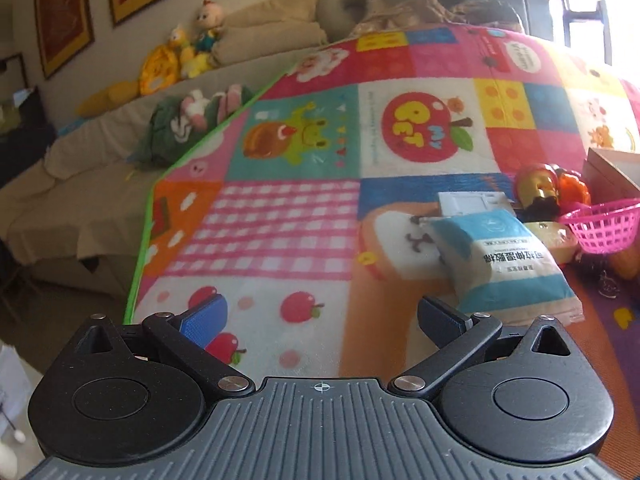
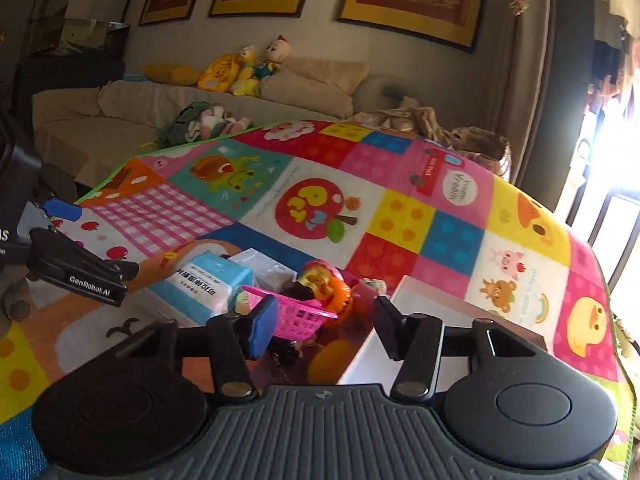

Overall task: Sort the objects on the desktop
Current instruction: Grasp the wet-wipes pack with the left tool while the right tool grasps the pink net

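A heap of small things lies on the colourful patchwork mat (image 1: 288, 220). It holds a blue-and-white soft pack (image 1: 504, 256) (image 2: 212, 280), a white flat box (image 1: 468, 202) (image 2: 260, 266), a pink plastic basket (image 1: 604, 228) (image 2: 300, 320), a red-and-gold toy (image 1: 536, 188) (image 2: 320, 276) and an orange ball (image 2: 332, 360). My left gripper (image 1: 320, 316) hovers over the mat left of the pack, open wide and empty. My right gripper (image 2: 326, 326) hangs above the basket and ball, its jaws partly apart and pressing on nothing. The left gripper (image 2: 76, 268) also shows at the left edge of the right wrist view.
An open white box with a brown rim (image 2: 432, 296) (image 1: 612, 172) stands right of the heap. A beige sofa (image 1: 80, 168) with plush toys (image 1: 180, 60) and crumpled clothes (image 1: 188, 120) runs behind the mat's green edge. Bright windows are on the right.
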A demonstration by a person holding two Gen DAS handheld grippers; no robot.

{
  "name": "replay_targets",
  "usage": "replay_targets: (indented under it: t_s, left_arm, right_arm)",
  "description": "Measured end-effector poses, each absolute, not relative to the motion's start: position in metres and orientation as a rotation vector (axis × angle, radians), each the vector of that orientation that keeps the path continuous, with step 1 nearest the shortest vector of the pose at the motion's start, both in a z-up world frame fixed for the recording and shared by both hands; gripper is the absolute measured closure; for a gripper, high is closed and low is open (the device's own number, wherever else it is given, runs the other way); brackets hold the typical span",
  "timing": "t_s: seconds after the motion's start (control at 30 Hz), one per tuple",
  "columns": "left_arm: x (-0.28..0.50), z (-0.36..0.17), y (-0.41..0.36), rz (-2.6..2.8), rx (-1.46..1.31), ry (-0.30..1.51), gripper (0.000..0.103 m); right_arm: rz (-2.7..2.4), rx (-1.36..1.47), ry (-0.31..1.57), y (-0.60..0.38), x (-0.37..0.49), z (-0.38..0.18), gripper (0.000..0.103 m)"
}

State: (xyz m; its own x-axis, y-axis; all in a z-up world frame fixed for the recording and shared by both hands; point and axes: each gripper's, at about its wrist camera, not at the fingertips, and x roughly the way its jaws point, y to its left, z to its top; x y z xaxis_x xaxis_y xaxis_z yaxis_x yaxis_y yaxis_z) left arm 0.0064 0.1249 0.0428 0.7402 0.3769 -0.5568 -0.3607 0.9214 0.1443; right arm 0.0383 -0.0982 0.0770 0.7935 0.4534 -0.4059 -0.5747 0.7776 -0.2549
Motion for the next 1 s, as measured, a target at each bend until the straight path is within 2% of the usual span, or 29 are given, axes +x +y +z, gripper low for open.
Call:
replay_targets:
  t_s: [0.13, 0.17, 0.2, 0.27, 0.3, 0.6, 0.63, 0.67, 0.7, 0.73, 0.77, 0.8, 0.87, 0.97, 1.0]
  left_arm:
    - [-0.004, 0.048, 0.134, 0.337, -0.065, 0.62, 0.0]
    - [-0.005, 0.048, 0.134, 0.325, -0.082, 0.623, 0.0]
    - [-0.005, 0.049, 0.133, 0.315, -0.096, 0.624, 0.0]
    - [-0.004, 0.05, 0.131, 0.291, -0.115, 0.619, 0.0]
    - [-0.003, 0.05, 0.128, 0.276, -0.12, 0.616, 0.0]
    - [0.024, 0.05, 0.077, 0.12, -0.049, 0.609, 0.0]
    - [0.03, 0.05, 0.071, 0.127, -0.036, 0.608, 0.0]
    - [0.037, 0.049, 0.067, 0.138, -0.028, 0.614, 0.0]
    - [0.045, 0.048, 0.065, 0.15, -0.027, 0.625, 0.0]
    - [0.053, 0.046, 0.063, 0.153, -0.034, 0.64, 0.0]
    - [0.062, 0.044, 0.062, 0.145, -0.043, 0.659, 0.0]
    - [0.068, 0.041, 0.06, 0.135, -0.05, 0.674, 0.0]
    - [0.079, 0.036, 0.056, 0.126, -0.053, 0.694, 0.0]
    - [0.088, 0.028, 0.056, 0.157, -0.065, 0.711, 0.001]
    - [0.088, 0.027, 0.06, 0.164, -0.08, 0.71, 0.004]
  right_arm:
    - [0.602, -0.459, 0.372, -0.056, 0.058, 0.056, 0.055]
    - [0.601, -0.485, 0.372, -0.05, 0.06, 0.052, 0.06]
    - [0.605, -0.506, 0.379, -0.045, 0.062, 0.049, 0.074]
    - [0.643, -0.511, 0.444, -0.044, 0.06, 0.045, 0.087]
    - [0.672, -0.501, 0.472, -0.047, 0.055, 0.046, 0.09]
    - [0.908, -0.374, 0.723, -0.115, -0.009, 0.046, 0.091]
    - [0.917, -0.366, 0.713, -0.125, -0.016, 0.048, 0.089]
    - [0.91, -0.364, 0.693, -0.134, -0.021, 0.05, 0.082]
    - [0.883, -0.356, 0.669, -0.143, -0.023, 0.053, 0.068]
    - [0.84, -0.338, 0.647, -0.151, -0.022, 0.057, 0.06]
    - [0.787, -0.313, 0.632, -0.16, -0.018, 0.06, 0.044]
    - [0.73, -0.289, 0.617, -0.168, -0.013, 0.063, 0.037]
    - [0.594, -0.242, 0.565, -0.188, 0.001, 0.069, 0.032]
    - [0.374, -0.15, 0.503, -0.219, 0.023, 0.073, 0.019]
    - [0.325, -0.118, 0.507, -0.228, 0.03, 0.072, 0.019]
